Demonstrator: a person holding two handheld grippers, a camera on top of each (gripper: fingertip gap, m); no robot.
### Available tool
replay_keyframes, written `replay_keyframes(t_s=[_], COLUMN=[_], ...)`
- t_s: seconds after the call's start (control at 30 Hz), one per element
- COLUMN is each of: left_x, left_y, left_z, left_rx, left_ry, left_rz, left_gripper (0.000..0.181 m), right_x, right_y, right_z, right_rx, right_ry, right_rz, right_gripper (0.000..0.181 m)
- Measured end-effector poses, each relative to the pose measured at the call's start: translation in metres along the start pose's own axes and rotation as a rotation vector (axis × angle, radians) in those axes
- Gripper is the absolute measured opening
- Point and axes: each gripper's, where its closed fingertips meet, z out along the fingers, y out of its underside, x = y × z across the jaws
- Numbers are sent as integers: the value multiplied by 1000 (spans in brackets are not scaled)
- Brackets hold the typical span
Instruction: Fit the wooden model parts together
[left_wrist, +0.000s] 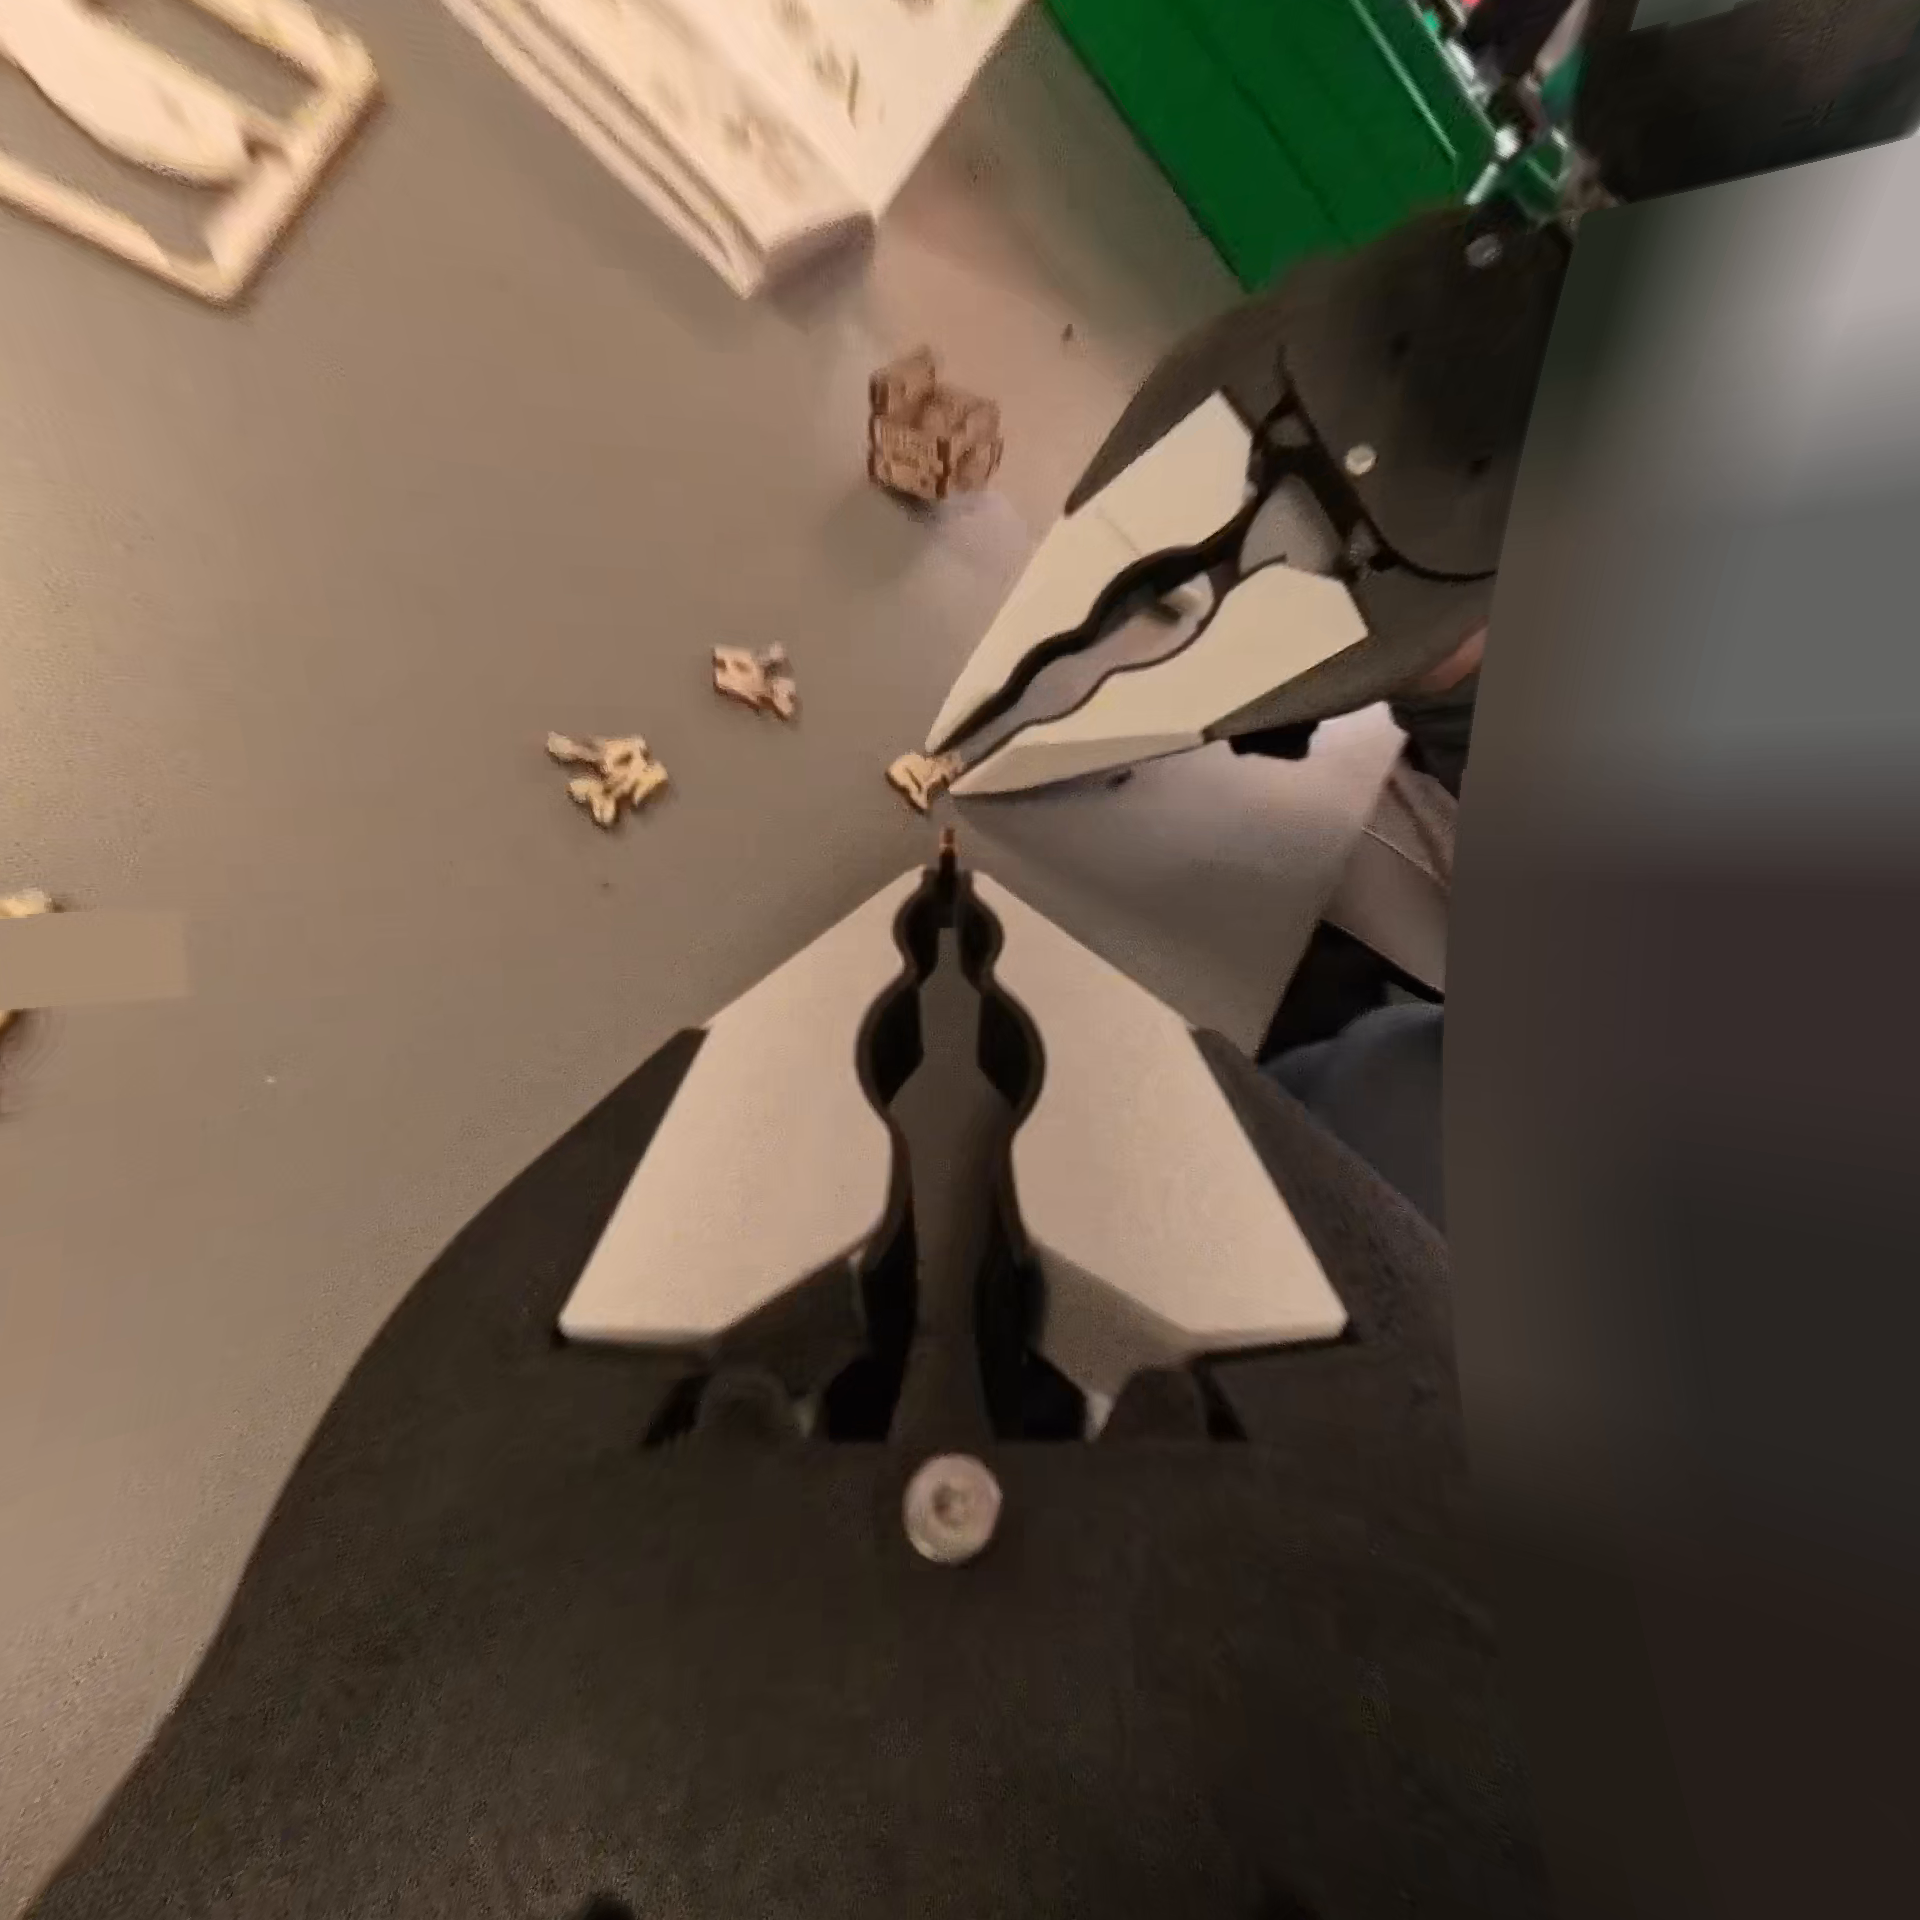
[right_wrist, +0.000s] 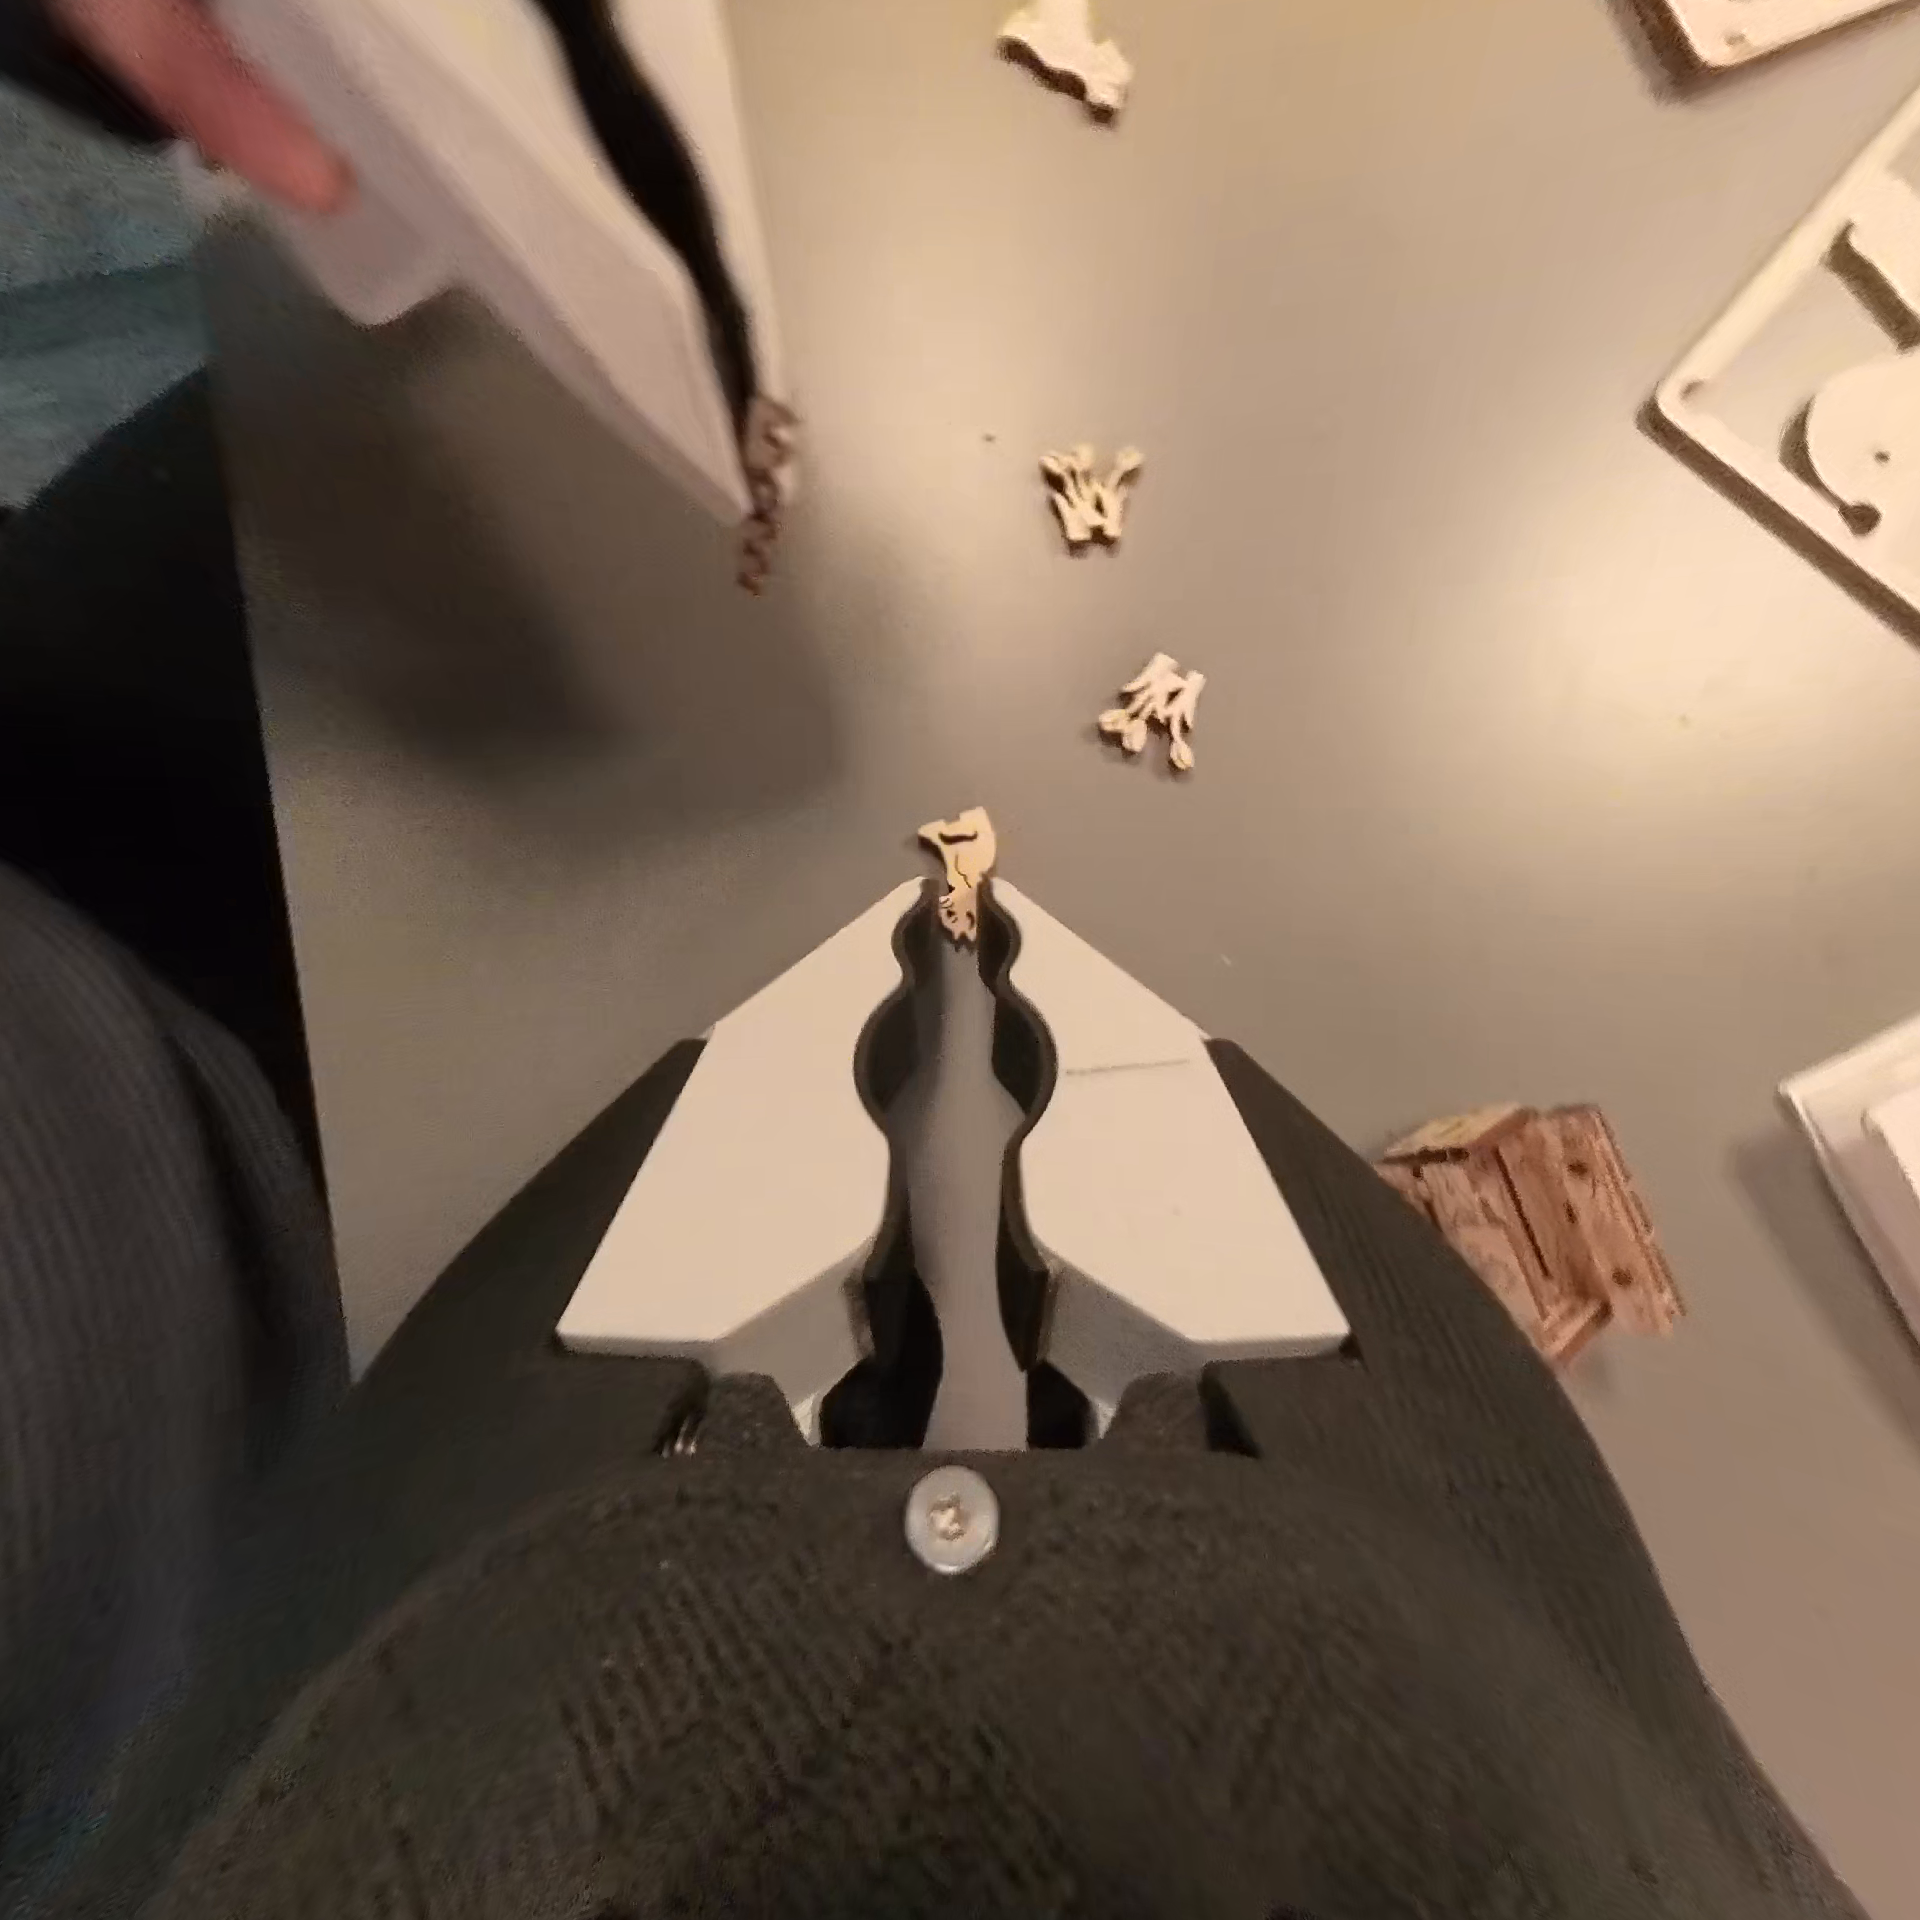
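The thin wooden part (left_wrist: 947, 854) between the left fingers (left_wrist: 831, 1122) shows edge-on with its shape unreadable, the punched wooden sheet (left_wrist: 182, 135) is blurred and cut off, and the cube-like wooden assembly (right_wrist: 1532, 1226) is partly hidden behind the right gripper's body.

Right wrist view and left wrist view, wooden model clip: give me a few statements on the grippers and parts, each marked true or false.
1. The right gripper pinches a small wooden piece at its tips. True.
2. The left gripper is wide open and holds nothing. False: it is shut on a thin wooden piece seen edge-on.
3. Two loose pieces lie on the table. True.
4. The assembled wooden block is held in a gripper. False: it sits on the table alone.
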Motion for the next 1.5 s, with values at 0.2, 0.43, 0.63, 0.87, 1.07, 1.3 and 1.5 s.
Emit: replay_keyframes(t_s=[0.2, 0.43, 0.63, 0.87, 1.07, 1.3, 1.5], left_x=[-15, 17, 23, 46, 63, 68, 72], left_y=[21, 17, 11, 6, 20, 28, 27], left_z=[2, 0, 3, -15, -7, 5, -3], left_rx=[-135, 25, 115, 249, 276, 288, 305], left_ry=[68, 71, -179, -376, -380, -303, -236], left_rz=[-185, 120, 443, 624, 658, 637, 654], left_gripper=[1, 1, 1, 1, 1, 1, 1], right_x=[-19, -41, -45, -62, -78, -95, -110], right_y=[-8, -20, -11, 1, 42, 46, 56], right_z=[-6, -22, -22, -41, -35, -43, -31], right_rx=[68, 190, 139, -4, -63, 58, 32], right_ry=[-46, -23, -76, -244, -146, -114, 62], right_rz=[-201, -286, -326, -253, -152, -196, -444], right_gripper=[5, 4, 4, 4, 5, 52, 99])
